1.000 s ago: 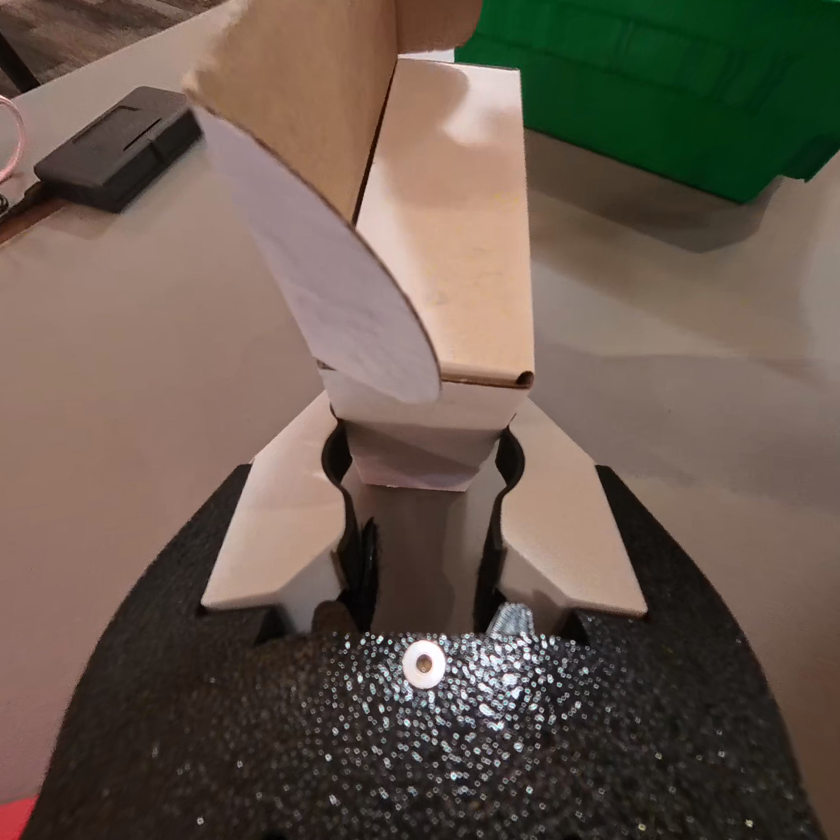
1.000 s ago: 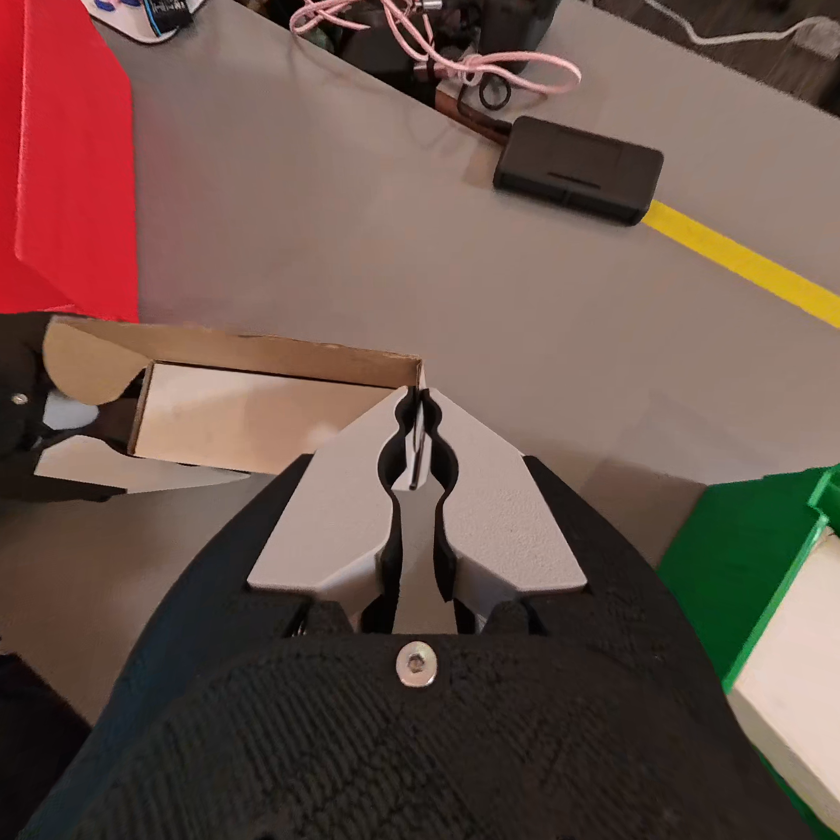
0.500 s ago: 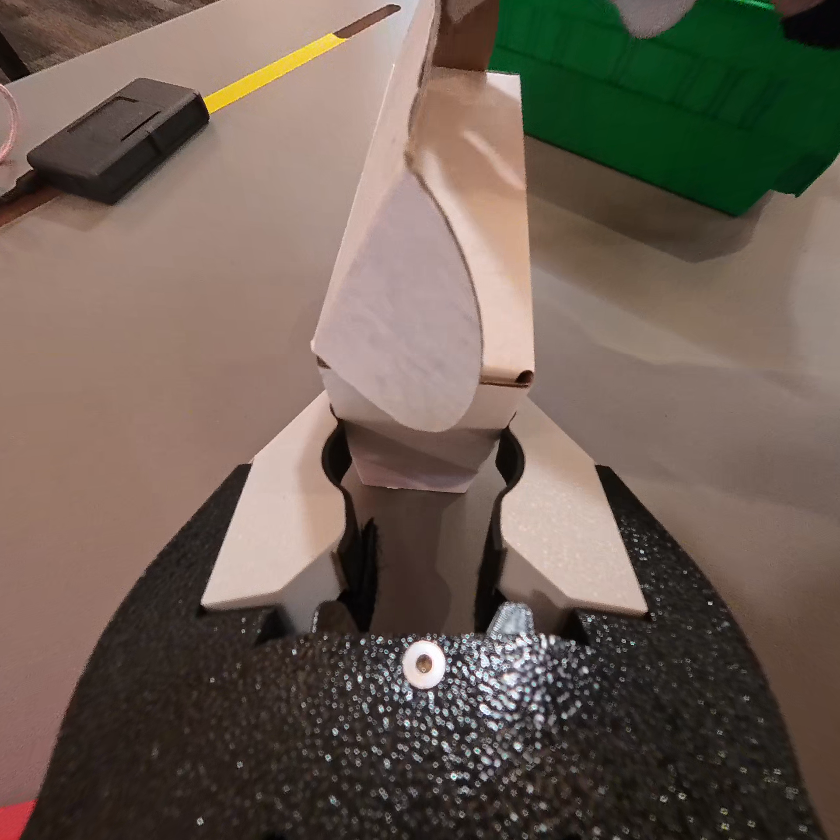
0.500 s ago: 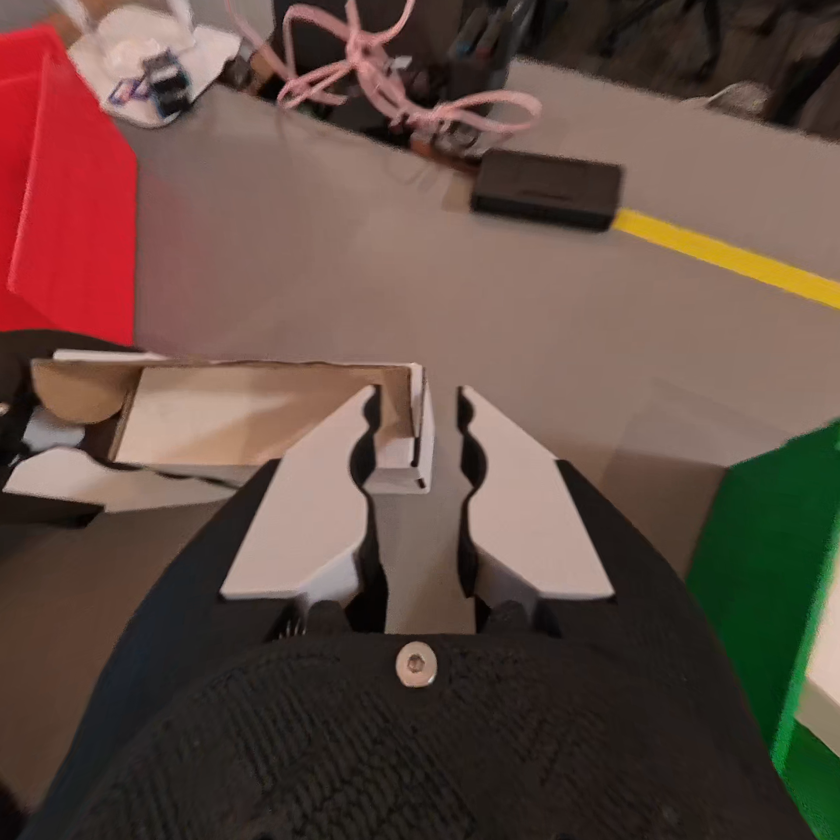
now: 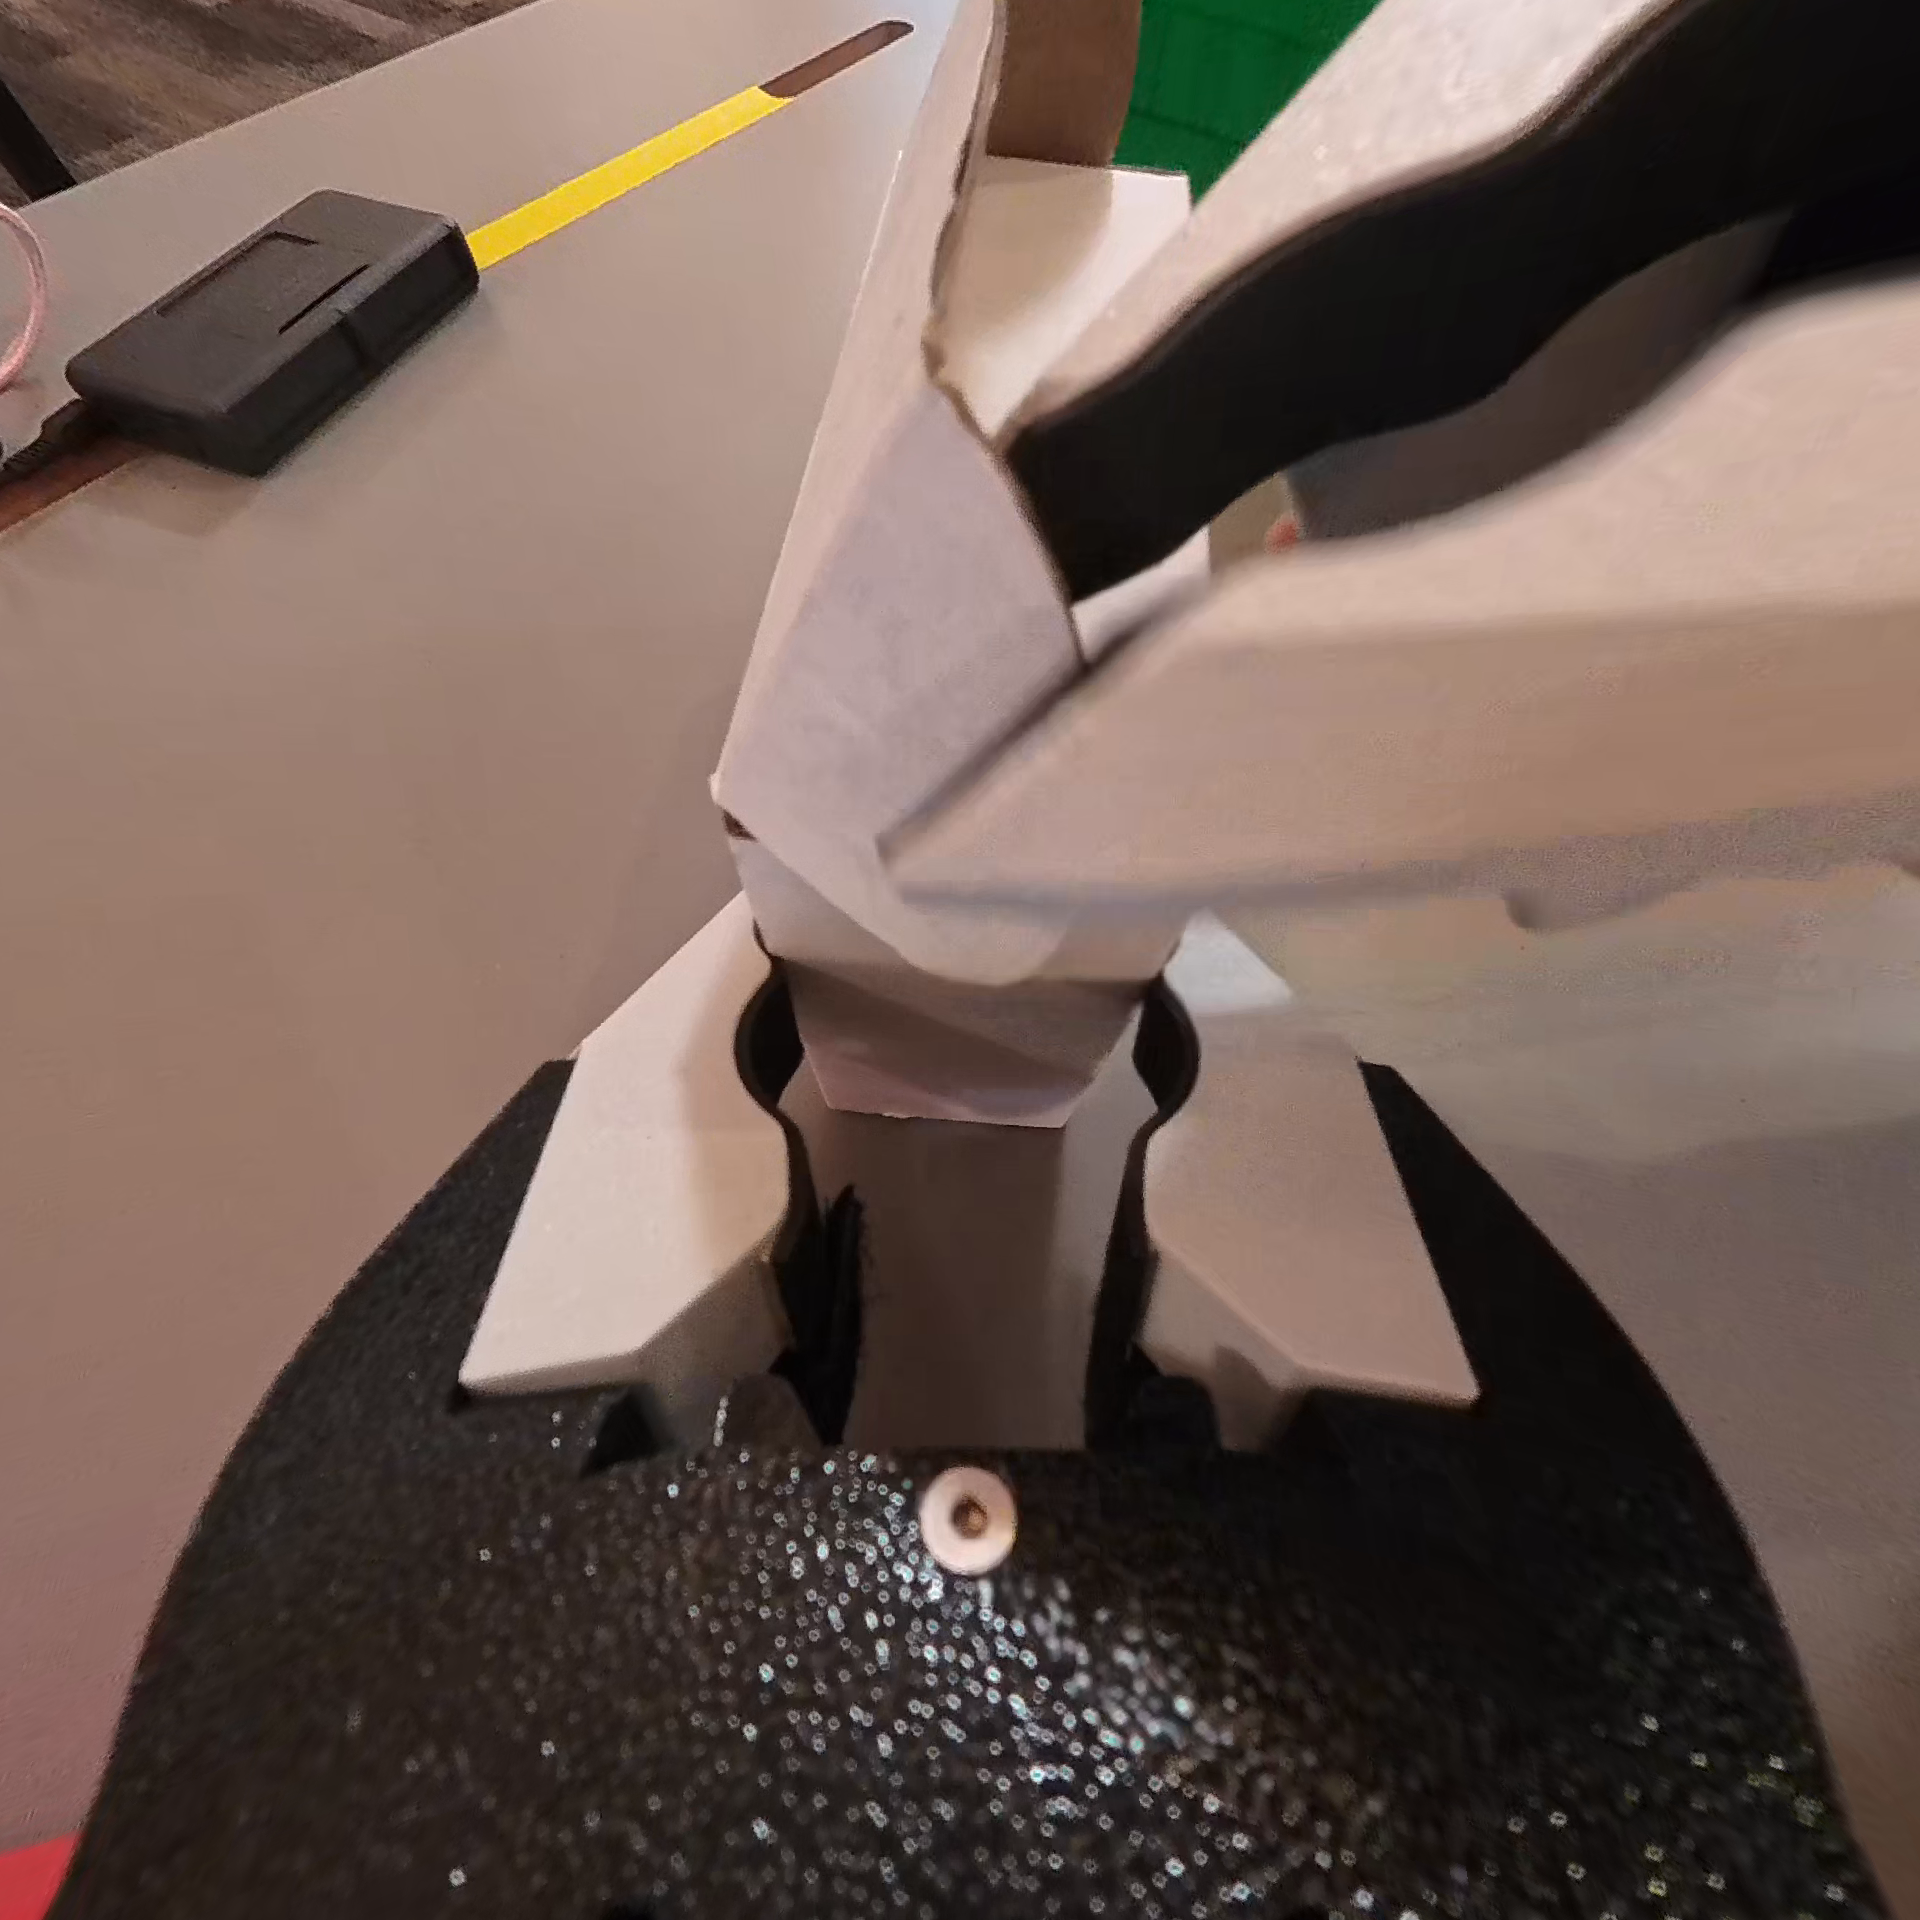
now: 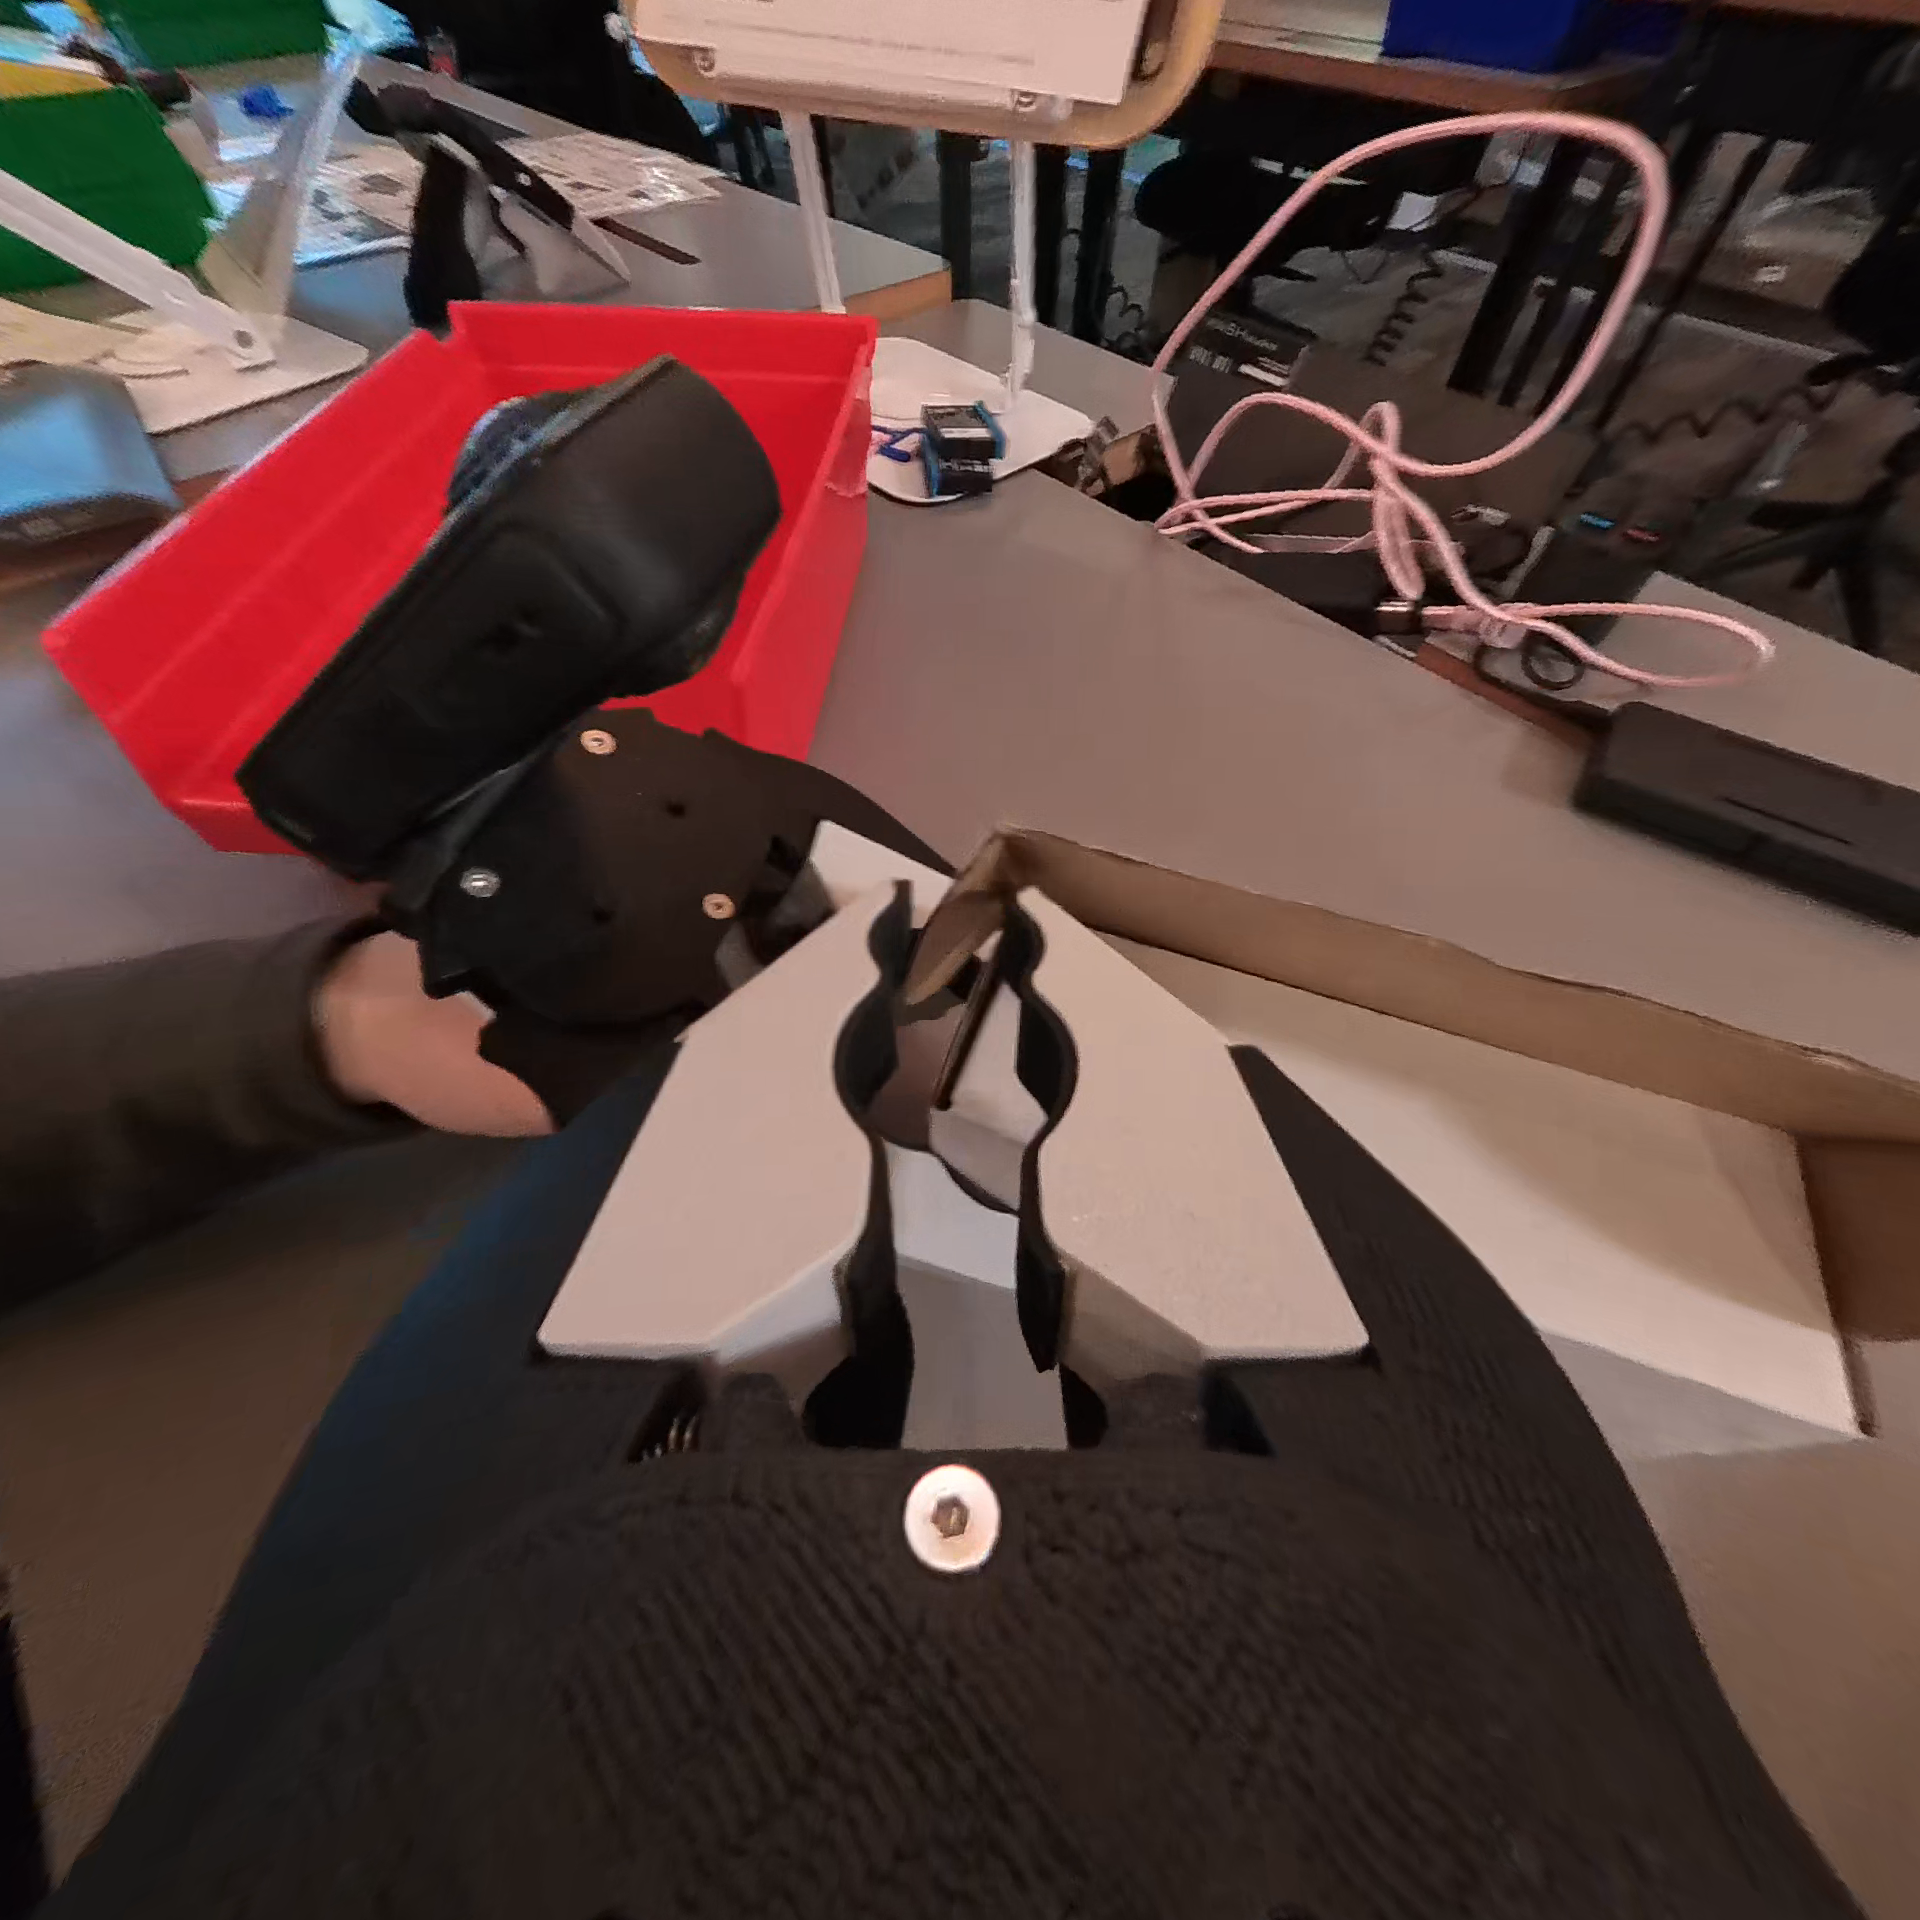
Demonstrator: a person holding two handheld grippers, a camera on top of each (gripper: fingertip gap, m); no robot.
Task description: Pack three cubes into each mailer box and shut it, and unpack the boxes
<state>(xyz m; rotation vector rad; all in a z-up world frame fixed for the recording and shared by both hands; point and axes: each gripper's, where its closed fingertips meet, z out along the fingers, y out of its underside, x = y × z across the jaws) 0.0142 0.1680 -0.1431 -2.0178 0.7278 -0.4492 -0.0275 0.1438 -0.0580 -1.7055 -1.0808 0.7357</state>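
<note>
Box (image 5: 966, 1049) is clamped at its end in the left tongs (image 5: 961, 1039), resting on the bench (image 5: 364, 675). Right tongs (image 6: 951, 997) are nearly closed, pinching the side flap (image 6: 961, 935) by the lid. Flap is best folded inward and tucked before the lid is lowered; the left clamp should be kept firm

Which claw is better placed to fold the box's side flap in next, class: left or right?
Right, probably. The right claw already pinches the rounded flap at the mailer box's end, while the left claw is occupied, clamping the box's end to steady it.
</note>
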